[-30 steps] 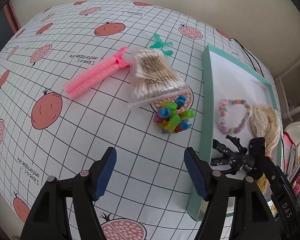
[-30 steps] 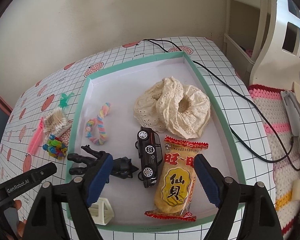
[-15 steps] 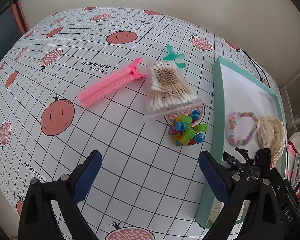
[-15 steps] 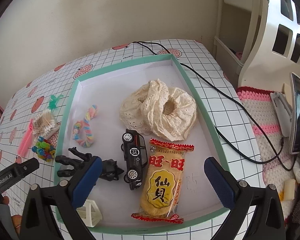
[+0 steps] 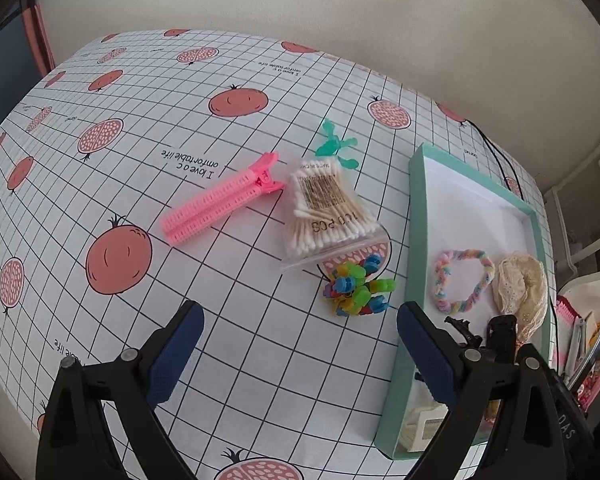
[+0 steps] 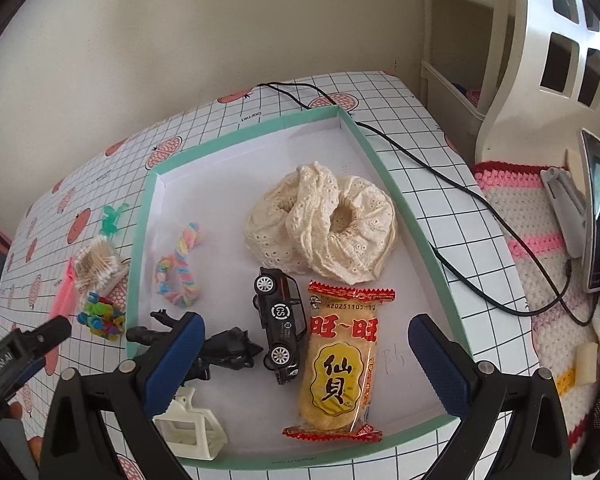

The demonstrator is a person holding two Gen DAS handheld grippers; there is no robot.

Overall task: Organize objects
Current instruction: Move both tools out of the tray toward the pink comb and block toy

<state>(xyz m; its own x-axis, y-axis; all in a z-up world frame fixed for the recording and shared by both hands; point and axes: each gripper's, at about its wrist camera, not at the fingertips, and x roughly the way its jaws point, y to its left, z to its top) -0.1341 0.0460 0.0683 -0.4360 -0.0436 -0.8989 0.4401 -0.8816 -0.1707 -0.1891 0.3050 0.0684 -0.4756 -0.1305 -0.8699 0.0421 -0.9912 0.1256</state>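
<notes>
A mint-rimmed white tray (image 6: pixel 420 236) holds a cream lace scrunchie (image 6: pixel 324 220), a pastel braided hair tie (image 6: pixel 180 264), a black toy car (image 6: pixel 282 322), a black figure (image 6: pixel 224 350), a yellow snack packet (image 6: pixel 340 372) and a white clip (image 6: pixel 192 428). Left of the tray (image 5: pixel 414 264) on the cloth lie a pink hair clip (image 5: pixel 220 198), a bag of cotton swabs (image 5: pixel 326 208), a heap of small coloured clips (image 5: pixel 358 286) and a green clip (image 5: pixel 334 144). My left gripper (image 5: pixel 300 354) is open above the cloth, nothing between its fingers. My right gripper (image 6: pixel 308 360) hangs open over the tray's near end.
A black cable (image 6: pixel 440 176) runs across the table's right side to a phone (image 6: pixel 598 216) on a knitted pink-and-white cover. A white shelf unit (image 6: pixel 540 40) stands at the right. The wall runs behind the table.
Both grippers have opened wider and pulled back and up, so the objects look smaller. Nothing on the table or in the tray has moved.
</notes>
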